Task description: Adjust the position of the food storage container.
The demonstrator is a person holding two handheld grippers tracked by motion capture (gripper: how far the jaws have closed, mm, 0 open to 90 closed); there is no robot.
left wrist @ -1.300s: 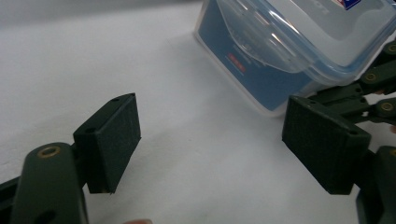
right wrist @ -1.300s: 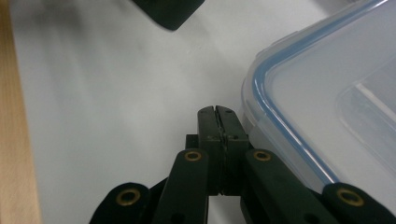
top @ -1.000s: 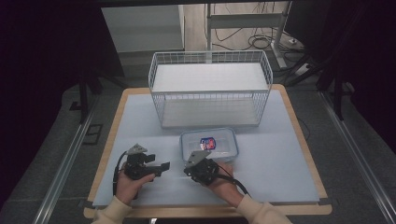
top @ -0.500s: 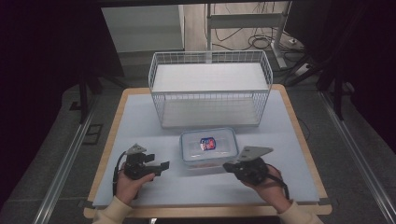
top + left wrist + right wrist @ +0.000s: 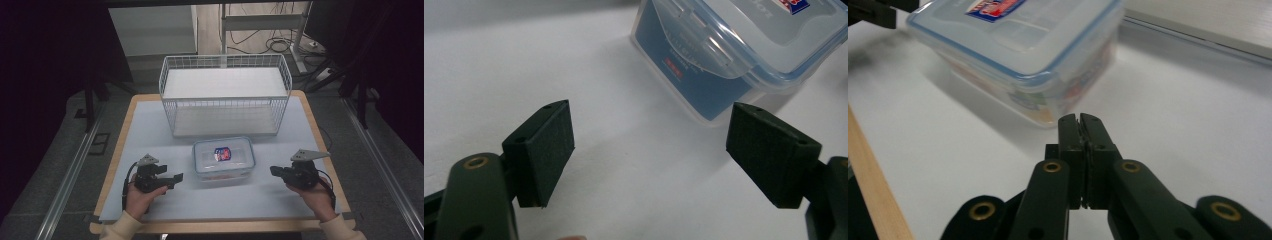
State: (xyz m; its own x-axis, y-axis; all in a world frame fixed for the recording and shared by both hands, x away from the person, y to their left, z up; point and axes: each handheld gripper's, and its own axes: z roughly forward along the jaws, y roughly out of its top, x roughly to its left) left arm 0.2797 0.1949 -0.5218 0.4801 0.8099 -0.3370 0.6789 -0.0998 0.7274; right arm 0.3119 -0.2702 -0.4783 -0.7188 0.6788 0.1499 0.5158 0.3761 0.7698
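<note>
White wire basket (image 5: 225, 95) behind container (image 5: 223, 157)

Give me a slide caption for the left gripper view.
Open hand-held gripper facing a lidded clear plastic container on the white table.

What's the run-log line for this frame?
left gripper: jaws open, empty | right gripper: jaws shut, empty | lidded container: between them, untouched | wire basket: behind

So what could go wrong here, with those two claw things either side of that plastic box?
The right gripper is shut, so moving in it would probably shove the lidded container rather than grasp it. The left gripper is open but aimed beside the box's corner, so it might clip that corner. A push could slide the box toward the wire basket.
</note>
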